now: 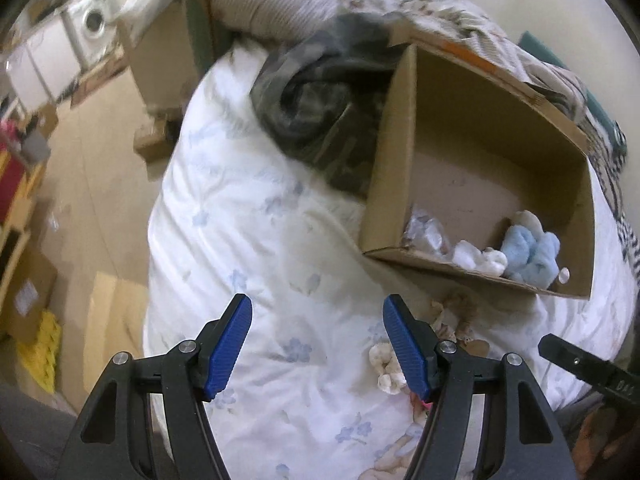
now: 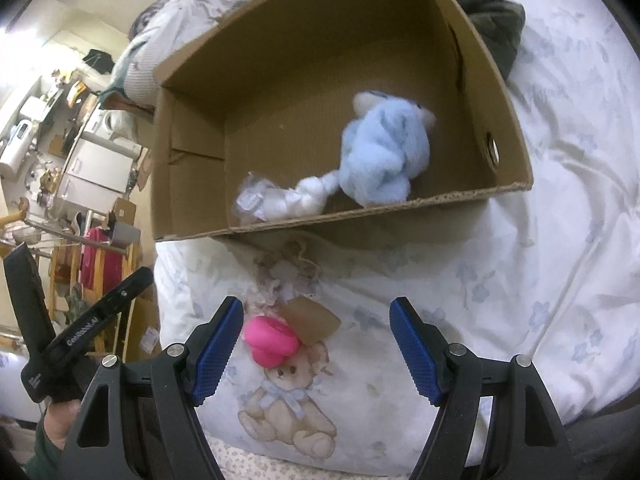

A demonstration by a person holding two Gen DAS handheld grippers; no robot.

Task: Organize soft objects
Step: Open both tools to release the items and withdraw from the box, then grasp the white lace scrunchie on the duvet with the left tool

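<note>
A cardboard box (image 2: 192,128) lies on the white flowered quilt (image 2: 520,280); it also shows in the left wrist view (image 1: 400,120). Inside it sit a light blue plush toy (image 2: 384,156), a white fluffy item (image 2: 304,196) and a clear plastic bag (image 2: 252,200); the blue plush (image 1: 532,248) shows in the left wrist view too. In front of the box lie a pink soft object (image 2: 272,340), a brown paper tag (image 2: 312,320) and a cream frilly item (image 1: 384,364). My right gripper (image 2: 316,348) is open above the pink object. My left gripper (image 1: 316,348) is open and empty above the quilt.
A dark rolled blanket (image 1: 312,100) lies left of the box. A patterned cover (image 1: 460,16) is piled behind it. The bed edge drops to a wooden floor (image 1: 100,184) with cardboard boxes (image 1: 24,300) and furniture. The left gripper's handle (image 2: 80,328) shows at left.
</note>
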